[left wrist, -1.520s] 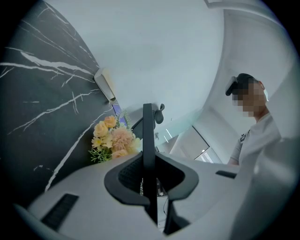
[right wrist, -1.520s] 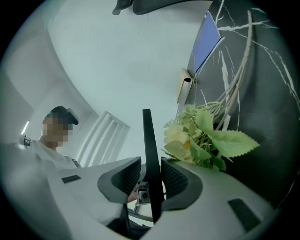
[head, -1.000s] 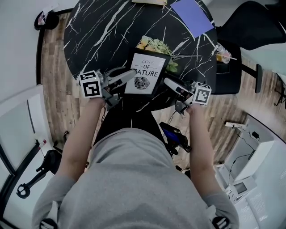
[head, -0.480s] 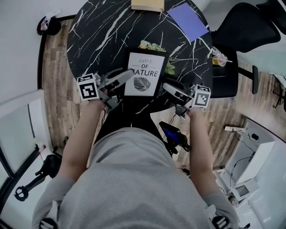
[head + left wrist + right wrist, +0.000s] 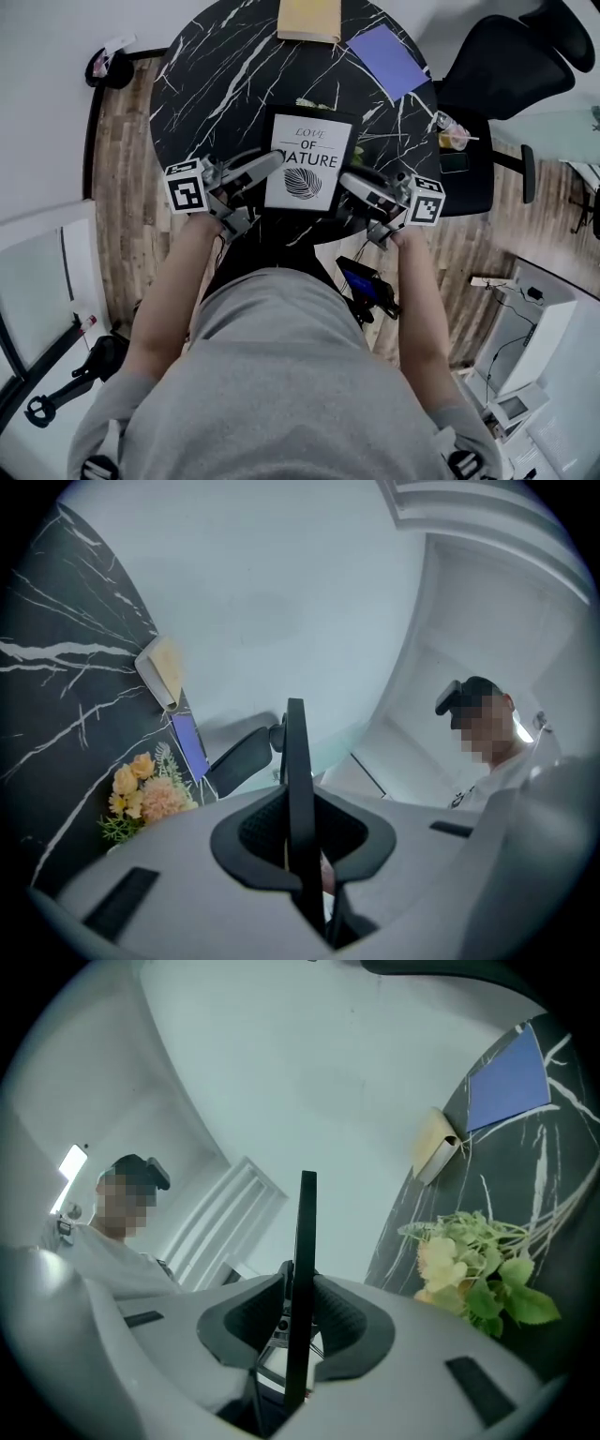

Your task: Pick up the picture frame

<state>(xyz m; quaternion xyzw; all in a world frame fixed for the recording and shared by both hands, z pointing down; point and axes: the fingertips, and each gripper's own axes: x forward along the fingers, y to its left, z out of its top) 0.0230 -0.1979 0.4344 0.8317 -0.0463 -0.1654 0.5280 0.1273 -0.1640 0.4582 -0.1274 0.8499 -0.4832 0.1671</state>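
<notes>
As left gripper clamps the picture frame by its left edge, right gripper, jaws just closing, pinches the right edge; frame sits between them over black marble table, print facing up.

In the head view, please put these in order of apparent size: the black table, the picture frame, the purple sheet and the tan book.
1. black table
2. picture frame, though it is nearer the camera
3. purple sheet, close to the frame
4. tan book
</notes>
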